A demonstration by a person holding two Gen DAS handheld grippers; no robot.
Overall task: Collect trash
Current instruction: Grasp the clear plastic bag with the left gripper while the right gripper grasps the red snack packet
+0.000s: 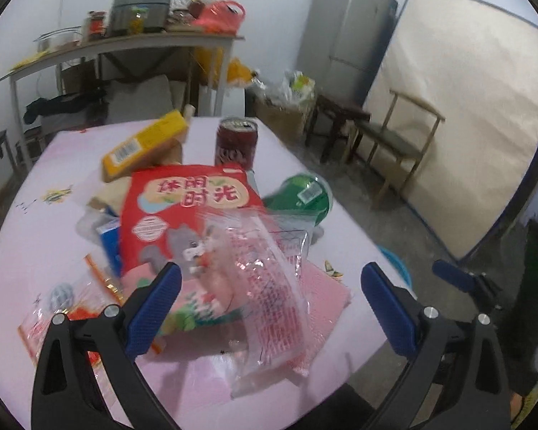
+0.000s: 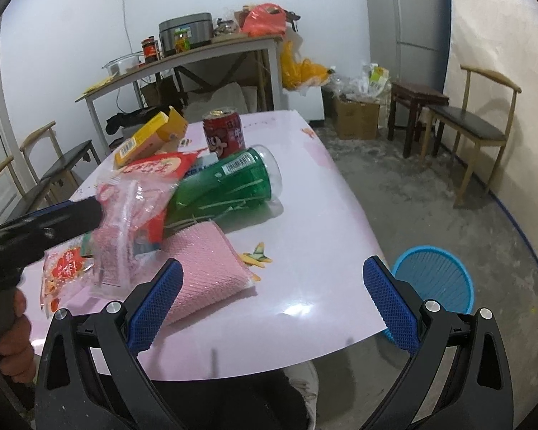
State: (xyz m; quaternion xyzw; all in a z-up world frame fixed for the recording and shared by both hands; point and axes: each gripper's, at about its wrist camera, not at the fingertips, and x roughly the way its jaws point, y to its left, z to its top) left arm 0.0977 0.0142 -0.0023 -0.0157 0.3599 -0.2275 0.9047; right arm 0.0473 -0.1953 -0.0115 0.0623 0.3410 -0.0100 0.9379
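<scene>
Trash is piled on a pink table (image 2: 305, 236): a clear wrapper with red print (image 1: 269, 286), a red snack bag (image 1: 183, 208), a green bottle (image 2: 229, 182) on its side, a red can (image 2: 224, 132), a yellow box (image 2: 143, 139) and a pink cloth (image 2: 204, 268). My left gripper (image 1: 269, 308) is open, its jaws standing wide on either side of the clear wrapper, which appears loose between them. From the right wrist view the left gripper (image 2: 46, 225) reaches in at the wrapper (image 2: 122, 229). My right gripper (image 2: 272, 304) is open and empty above the table's front edge.
A blue basket (image 2: 434, 279) stands on the floor right of the table. Wooden chairs (image 2: 473, 132), a stool, a fridge (image 2: 409, 18) and a cardboard box are at the right. A cluttered shelf table (image 2: 183, 61) stands behind.
</scene>
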